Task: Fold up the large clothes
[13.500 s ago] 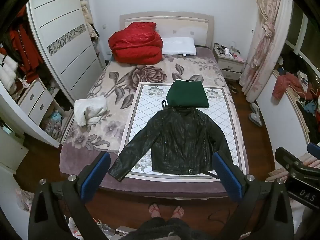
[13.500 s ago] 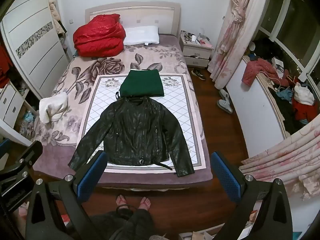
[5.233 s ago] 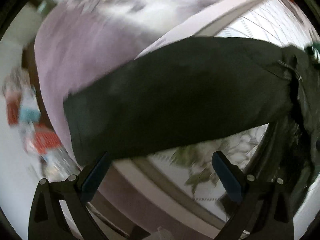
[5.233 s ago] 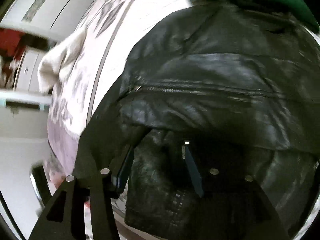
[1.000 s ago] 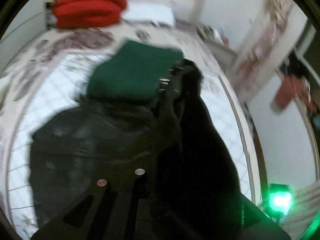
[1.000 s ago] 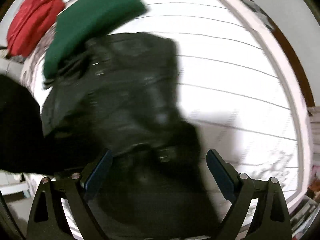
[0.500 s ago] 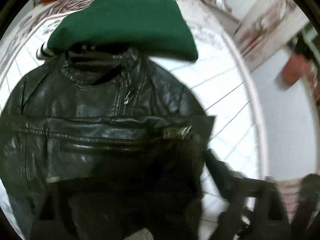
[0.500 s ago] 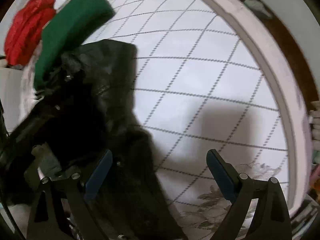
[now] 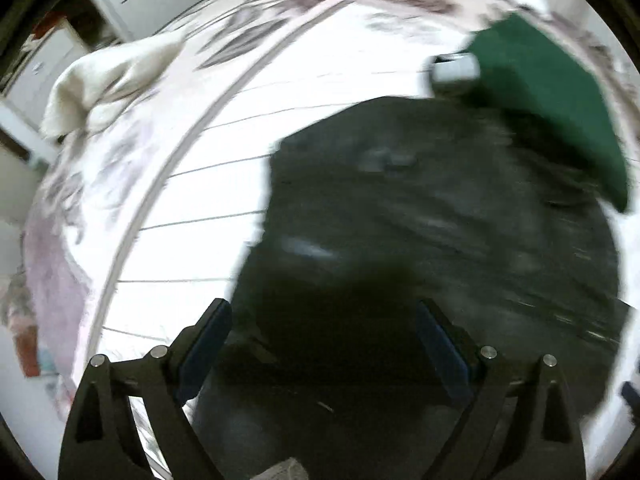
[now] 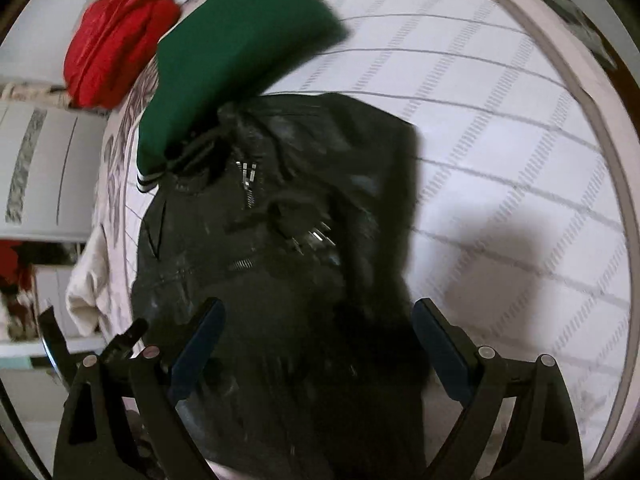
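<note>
bed [image 10: 592, 128]: white quilted cover with grey diamond lines, pale raised border | floral blanket [image 9: 100, 168] beneath, mauve edge | white wardrobe [image 10: 36, 168] with patterned strip, beside bed | light: bright, washing out whites

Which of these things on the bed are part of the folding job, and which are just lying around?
Part of the job:
black leather jacket
left gripper, open
right gripper, open

Just lying about:
folded green garment
red quilt
cream towel
checked mat under the jacket
</note>
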### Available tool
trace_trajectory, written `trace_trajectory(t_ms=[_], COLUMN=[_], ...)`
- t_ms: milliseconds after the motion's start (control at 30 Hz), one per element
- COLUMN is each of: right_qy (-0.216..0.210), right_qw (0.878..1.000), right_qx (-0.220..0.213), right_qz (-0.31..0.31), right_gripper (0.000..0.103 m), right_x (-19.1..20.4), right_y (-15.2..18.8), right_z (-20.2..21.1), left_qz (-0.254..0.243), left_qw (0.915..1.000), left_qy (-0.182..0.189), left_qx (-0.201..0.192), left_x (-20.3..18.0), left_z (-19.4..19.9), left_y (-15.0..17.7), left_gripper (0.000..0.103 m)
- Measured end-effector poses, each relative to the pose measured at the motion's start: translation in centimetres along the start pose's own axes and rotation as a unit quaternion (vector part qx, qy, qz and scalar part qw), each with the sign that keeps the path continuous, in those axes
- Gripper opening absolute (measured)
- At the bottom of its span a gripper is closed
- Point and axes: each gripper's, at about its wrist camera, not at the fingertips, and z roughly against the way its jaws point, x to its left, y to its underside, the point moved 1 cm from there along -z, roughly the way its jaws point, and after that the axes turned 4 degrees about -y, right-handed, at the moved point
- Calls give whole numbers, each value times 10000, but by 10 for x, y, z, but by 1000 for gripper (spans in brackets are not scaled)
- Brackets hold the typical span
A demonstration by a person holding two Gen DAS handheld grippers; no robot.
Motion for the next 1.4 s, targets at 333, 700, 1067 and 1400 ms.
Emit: trace_trajectory(t_ms=[333,700,1067,1400], right_qy=[438,350,-928,486], right_qw=[9974,9941,9766,9801], right_qx=[572,1015,1732,1703], right_qz=[-45,145,-878,-900], right_gripper=[77,30,21,48], right_x=[-9,-43,9,-21], right_y=[-24,65,149,161], right_z=[-43,-56,-89,-49], left_qz=[-225,-801,-1261,-1695], left_qw=[9994,9965,9918,9846], left_qy=[84,50,-26,-391], left_qx=[251,-238,-200,-198], left_x=[4,-12,43,-2], left_z=[-34,23,36,11], left_y=[-11,73,89,111], left_gripper=[103,103,103,103])
